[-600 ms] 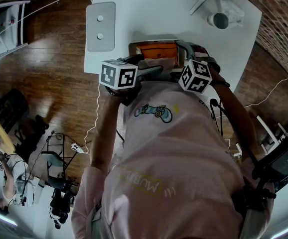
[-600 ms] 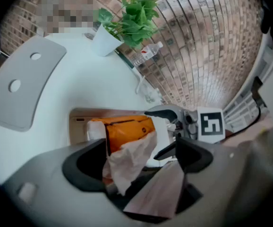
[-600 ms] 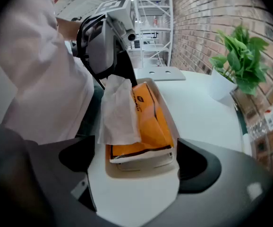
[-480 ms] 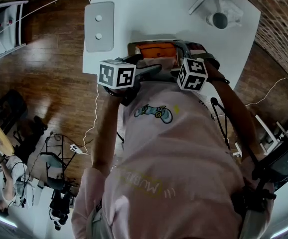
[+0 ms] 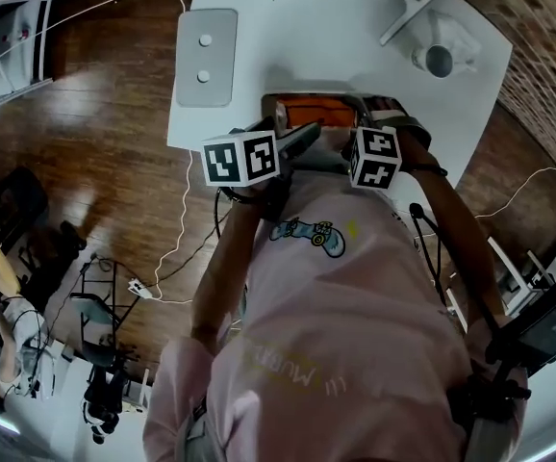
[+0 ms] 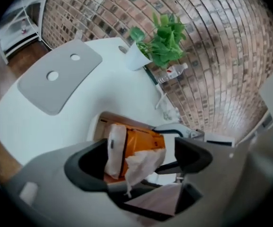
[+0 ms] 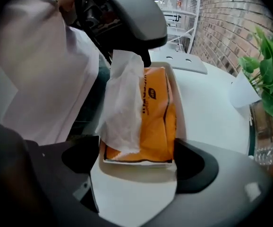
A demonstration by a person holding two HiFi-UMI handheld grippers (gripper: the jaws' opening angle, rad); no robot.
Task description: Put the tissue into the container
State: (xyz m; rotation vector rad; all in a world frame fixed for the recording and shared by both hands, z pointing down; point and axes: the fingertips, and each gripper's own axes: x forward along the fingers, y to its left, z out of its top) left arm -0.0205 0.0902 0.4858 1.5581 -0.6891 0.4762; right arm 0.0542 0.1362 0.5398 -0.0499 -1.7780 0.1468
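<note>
An orange tissue pack [image 5: 316, 112] lies in a long white container [image 5: 268, 104] at the table's near edge. A white tissue sheet [image 7: 122, 103] stands up out of the pack's top. My left gripper [image 5: 302, 138] is at the container's left end, and its jaws stand wide apart around the sheet [image 6: 141, 162] and the pack [image 6: 139, 141] without touching them. My right gripper [image 7: 136, 162] is open at the other end, with the container's end wall [image 7: 141, 167] between its jaws. The left gripper's jaw [image 7: 136, 18] looms over the pack's far end.
A grey pad [image 5: 206, 56] with two white dots lies on the white table [image 5: 393, 27]. A potted plant [image 6: 162, 44] and a water bottle [image 6: 174, 71] stand at the far edge by the brick wall. A white lamp [image 5: 437, 56] is at the right. Cables run over the wooden floor [image 5: 114, 162].
My left gripper has shifted a little to the right, closer over the pack. The right gripper has barely moved. The pack stays in the container.
</note>
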